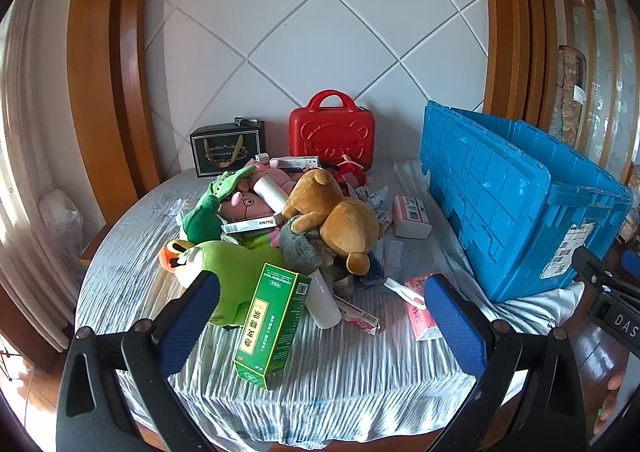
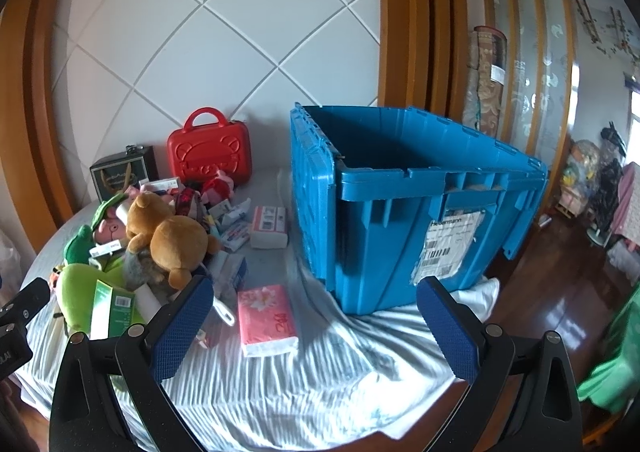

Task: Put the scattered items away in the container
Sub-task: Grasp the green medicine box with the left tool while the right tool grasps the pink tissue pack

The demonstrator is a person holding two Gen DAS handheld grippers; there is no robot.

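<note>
A heap of soft plush toys and glossy cartons covers the crinkled cloth. The rectangular green box (image 1: 273,322) leans upright between the spread, empty left gripper's (image 1: 320,316) textured blue pads, long axis tilted away. The right gripper (image 2: 314,326), also apart, faces the ribbed blue crate (image 2: 400,212).

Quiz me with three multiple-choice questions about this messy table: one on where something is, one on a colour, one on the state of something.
1. Where does the pink tissue pack lie?
A. inside the crate
B. on the cloth between toy pile and crate
C. on the red case

2. What colour is the big crate?
A. blue
B. yellow
C. grey

3. How are the right gripper jaws?
A. shut on a toy
B. open, holding nothing
C. hidden

Answers: 1 B, it rests flat on the cloth. 2 A, its walls are blue. 3 B, the jaws stand wide apart.
</note>
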